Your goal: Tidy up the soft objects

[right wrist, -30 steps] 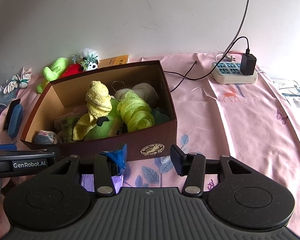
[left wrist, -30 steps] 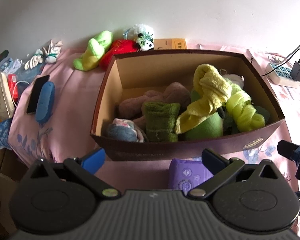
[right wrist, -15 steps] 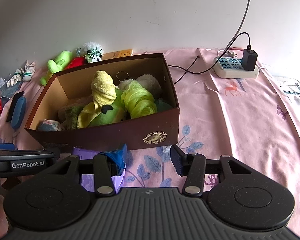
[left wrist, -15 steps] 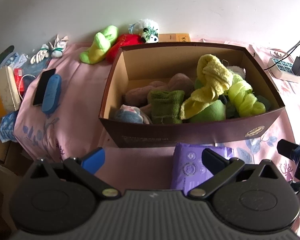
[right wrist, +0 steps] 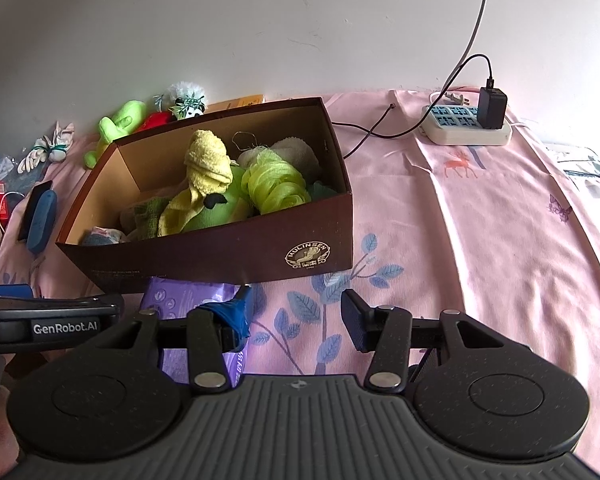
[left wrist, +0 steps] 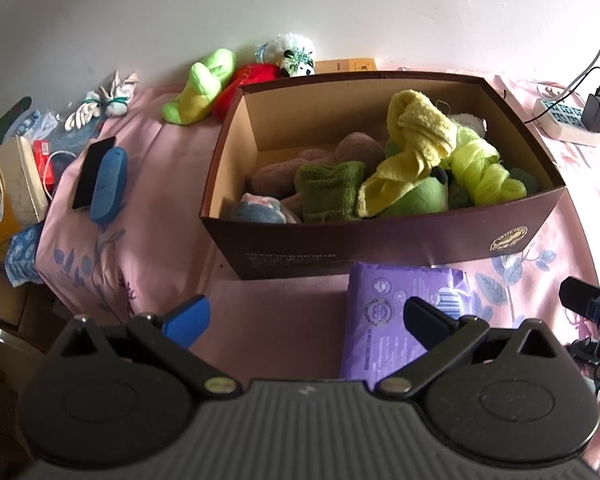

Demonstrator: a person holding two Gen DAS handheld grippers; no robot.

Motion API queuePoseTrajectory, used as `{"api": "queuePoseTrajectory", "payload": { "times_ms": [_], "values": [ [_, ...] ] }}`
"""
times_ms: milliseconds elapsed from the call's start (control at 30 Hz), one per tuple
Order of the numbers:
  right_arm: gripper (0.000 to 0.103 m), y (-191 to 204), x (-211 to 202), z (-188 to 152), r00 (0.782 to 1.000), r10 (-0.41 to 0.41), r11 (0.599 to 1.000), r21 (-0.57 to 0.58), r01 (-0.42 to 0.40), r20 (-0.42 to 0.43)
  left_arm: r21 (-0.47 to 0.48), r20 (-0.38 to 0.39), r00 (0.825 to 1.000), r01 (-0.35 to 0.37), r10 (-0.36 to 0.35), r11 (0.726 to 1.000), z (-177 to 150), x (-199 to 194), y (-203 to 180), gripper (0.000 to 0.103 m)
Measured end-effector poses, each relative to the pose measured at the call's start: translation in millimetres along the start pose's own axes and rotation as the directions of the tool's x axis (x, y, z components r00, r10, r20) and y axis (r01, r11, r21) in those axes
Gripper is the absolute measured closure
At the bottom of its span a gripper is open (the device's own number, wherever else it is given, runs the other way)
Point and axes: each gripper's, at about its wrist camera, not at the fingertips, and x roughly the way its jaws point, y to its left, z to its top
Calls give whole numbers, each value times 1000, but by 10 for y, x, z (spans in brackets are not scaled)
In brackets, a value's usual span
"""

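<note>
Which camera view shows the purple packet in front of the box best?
The left wrist view: the purple packet lies nearly whole before the brown box, with its printed face visible. In the right wrist view, the right claw covers part of the packet, so only parts show.

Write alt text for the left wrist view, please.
An open hand-held gripper hovers over a pink bedsheet, facing a brown cardboard box filled with towels and plush toys. A purple packet lies before the box.

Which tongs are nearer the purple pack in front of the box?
Left, though it's close. The left tongs stand open right over the purple pack, one finger overlapping it. The right tongs sit beside its right edge, over bare cloth.
</note>
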Motion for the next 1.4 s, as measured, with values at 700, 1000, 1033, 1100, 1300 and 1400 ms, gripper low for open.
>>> {"api": "queuePoseTrajectory", "payload": {
  "times_ms": [700, 1000, 1033, 1100, 1300, 1400],
  "values": [
    [70, 131, -171, 302, 986, 51, 997, -57, -43, 156, 20, 133, 990, -50, 47, 999, 412, -206, 40, 0],
    [70, 162, -272, 530, 960, 70, 995, -86, -49, 272, 1, 212, 976, -53, 52, 999, 660, -323, 56, 0],
    [70, 167, -255, 525, 960, 73, 995, -88, -51, 269, 1, 212, 976, -51, 50, 999, 662, -317, 52, 0],
    [70, 179, -214, 508, 964, 77, 994, -93, -55, 254, 3, 202, 979, -40, 39, 999, 658, -287, 45, 0],
    [70, 180, -165, 493, 964, 85, 994, -85, -65, 252, -14, 175, 984, -22, 24, 1000, 656, -195, 59, 0],
    [70, 164, -161, 482, 958, 97, 994, -78, -78, 272, -19, 169, 985, -14, 17, 1000, 664, -165, 65, 0]
  ]
}}
